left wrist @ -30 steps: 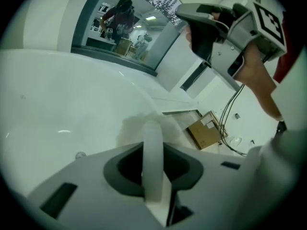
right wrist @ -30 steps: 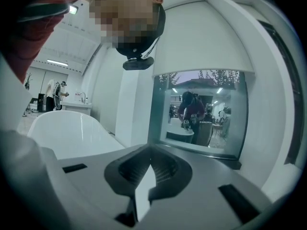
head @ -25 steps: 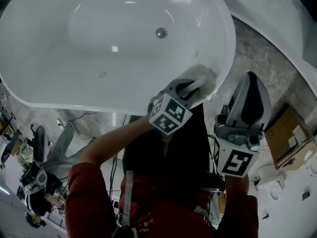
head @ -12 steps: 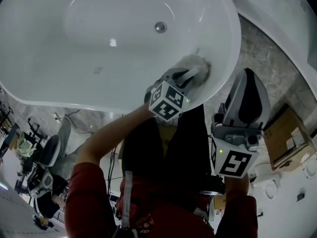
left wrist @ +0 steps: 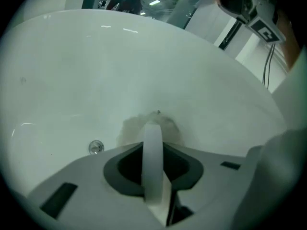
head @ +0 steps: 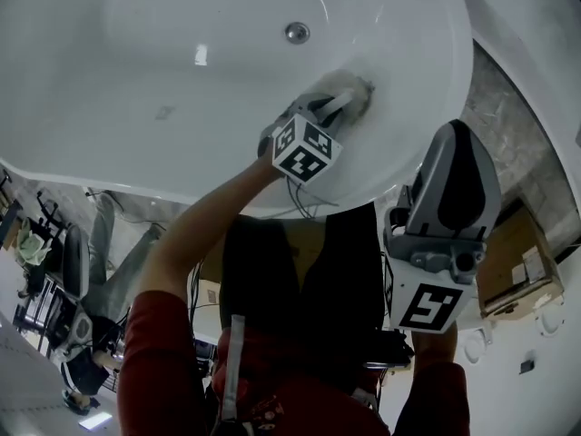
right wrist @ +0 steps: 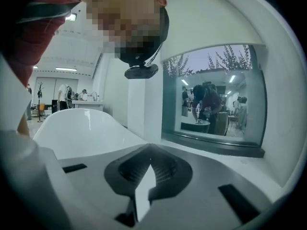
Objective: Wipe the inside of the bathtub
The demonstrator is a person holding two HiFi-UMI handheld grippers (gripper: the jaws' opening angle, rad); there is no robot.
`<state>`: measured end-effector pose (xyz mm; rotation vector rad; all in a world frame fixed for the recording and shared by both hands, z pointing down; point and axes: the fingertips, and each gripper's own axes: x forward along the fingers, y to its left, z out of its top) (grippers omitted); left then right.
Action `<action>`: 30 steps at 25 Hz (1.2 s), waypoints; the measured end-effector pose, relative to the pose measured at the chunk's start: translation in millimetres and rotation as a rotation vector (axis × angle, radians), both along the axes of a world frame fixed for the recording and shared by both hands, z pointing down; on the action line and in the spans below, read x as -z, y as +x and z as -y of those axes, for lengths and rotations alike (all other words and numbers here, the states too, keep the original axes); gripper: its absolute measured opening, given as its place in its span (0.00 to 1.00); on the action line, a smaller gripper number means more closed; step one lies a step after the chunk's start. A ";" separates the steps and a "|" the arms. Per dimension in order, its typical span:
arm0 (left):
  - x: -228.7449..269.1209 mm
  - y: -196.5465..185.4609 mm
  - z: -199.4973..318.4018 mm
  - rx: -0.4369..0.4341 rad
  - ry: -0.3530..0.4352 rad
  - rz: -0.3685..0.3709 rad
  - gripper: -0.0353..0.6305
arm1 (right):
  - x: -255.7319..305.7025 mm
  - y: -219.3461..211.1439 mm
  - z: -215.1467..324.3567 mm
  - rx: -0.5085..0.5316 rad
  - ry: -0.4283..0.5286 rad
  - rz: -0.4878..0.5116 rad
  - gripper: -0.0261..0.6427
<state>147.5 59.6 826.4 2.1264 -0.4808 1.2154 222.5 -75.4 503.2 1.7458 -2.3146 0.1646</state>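
Observation:
A white oval bathtub (head: 182, 153) fills the upper head view, its round metal drain (head: 297, 33) near the middle. My left gripper (head: 343, 98) reaches over the near rim and is shut on a pale cloth (head: 354, 94) pressed against the tub's inner wall, right of the drain. In the left gripper view the cloth (left wrist: 151, 126) bunches just past the closed jaws, with the drain (left wrist: 96, 147) to the left. My right gripper (head: 451, 166) hangs outside the tub by the rim; its jaws stand shut with nothing between them in the right gripper view (right wrist: 144, 186).
A second white tub edge (head: 536, 71) curves at the upper right above a stone-pattern floor (head: 508, 134). A cardboard box (head: 513, 266) sits at the right. The right gripper view holds a white tub (right wrist: 81, 128) and a window (right wrist: 216, 99) with people behind it.
My left gripper and the cloth have moved from the rim further up into the tub, closer to the drain. The right gripper has stayed in about the same place.

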 end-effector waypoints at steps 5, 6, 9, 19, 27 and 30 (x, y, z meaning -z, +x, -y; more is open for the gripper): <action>-49.6 -13.0 9.1 0.014 0.020 0.059 0.20 | -23.6 -13.1 8.0 0.051 -0.023 -0.001 0.06; -60.6 -16.7 11.6 0.021 0.016 0.073 0.20 | -27.9 -14.0 9.8 0.056 -0.029 -0.003 0.06; -95.2 -27.3 23.4 0.043 0.004 0.117 0.20 | -38.5 -14.5 16.3 0.075 -0.038 -0.008 0.06; -178.9 -53.2 45.3 0.040 0.055 0.257 0.20 | -70.6 -30.1 34.5 0.132 -0.074 0.010 0.06; -196.7 -64.1 52.0 0.001 0.137 0.280 0.20 | -79.9 -46.8 41.3 0.177 -0.078 0.010 0.06; -194.1 -64.0 52.8 0.008 0.140 0.275 0.20 | -78.9 -46.7 38.3 0.176 -0.078 -0.004 0.06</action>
